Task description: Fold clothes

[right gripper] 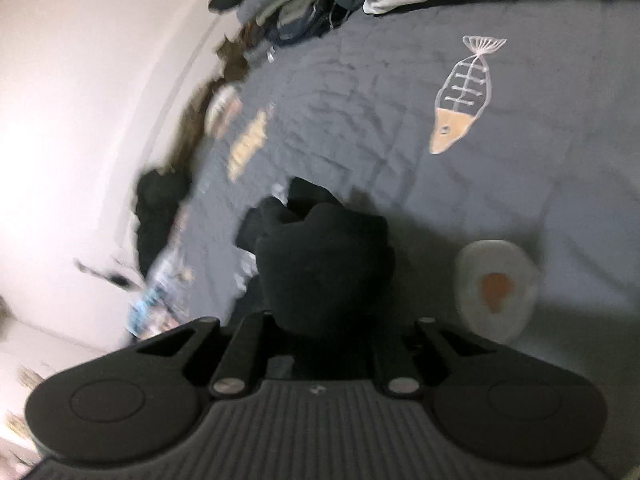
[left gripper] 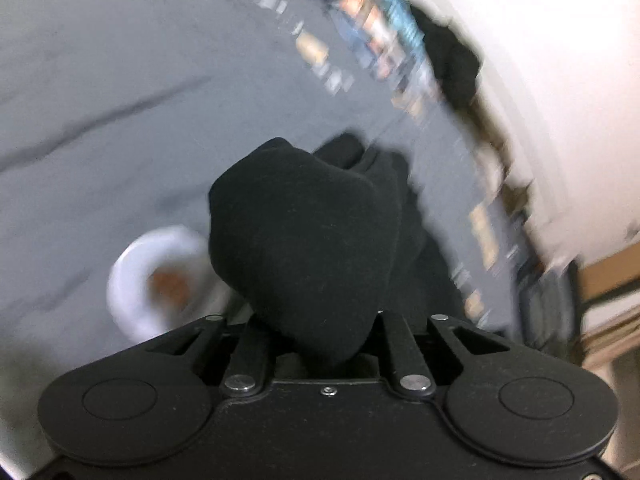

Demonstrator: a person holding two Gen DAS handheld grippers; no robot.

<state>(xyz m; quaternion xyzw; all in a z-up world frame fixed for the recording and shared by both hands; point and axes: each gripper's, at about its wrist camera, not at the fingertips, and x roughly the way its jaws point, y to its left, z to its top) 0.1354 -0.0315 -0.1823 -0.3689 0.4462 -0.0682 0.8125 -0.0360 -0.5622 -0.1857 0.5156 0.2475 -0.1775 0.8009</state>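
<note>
One grey bedspread (left gripper: 100, 80) fills both views. From the left wrist, left to right: one white egg print (left gripper: 160, 280), then the left gripper (left gripper: 308, 272), nearly closed, pinching a bunch of the black garment (left gripper: 304, 232), then a blurred patterned border (left gripper: 392, 40) and one white wall (left gripper: 560, 60). From the right wrist: wall (right gripper: 80, 80), dark clothes (right gripper: 160, 208) at the bed's edge, the right gripper (right gripper: 320, 280) narrow and clamped on black garment (right gripper: 324, 264), one fish print (right gripper: 464, 96), one egg print (right gripper: 496, 288). Bare bedspread lies open between border and prints.
</note>
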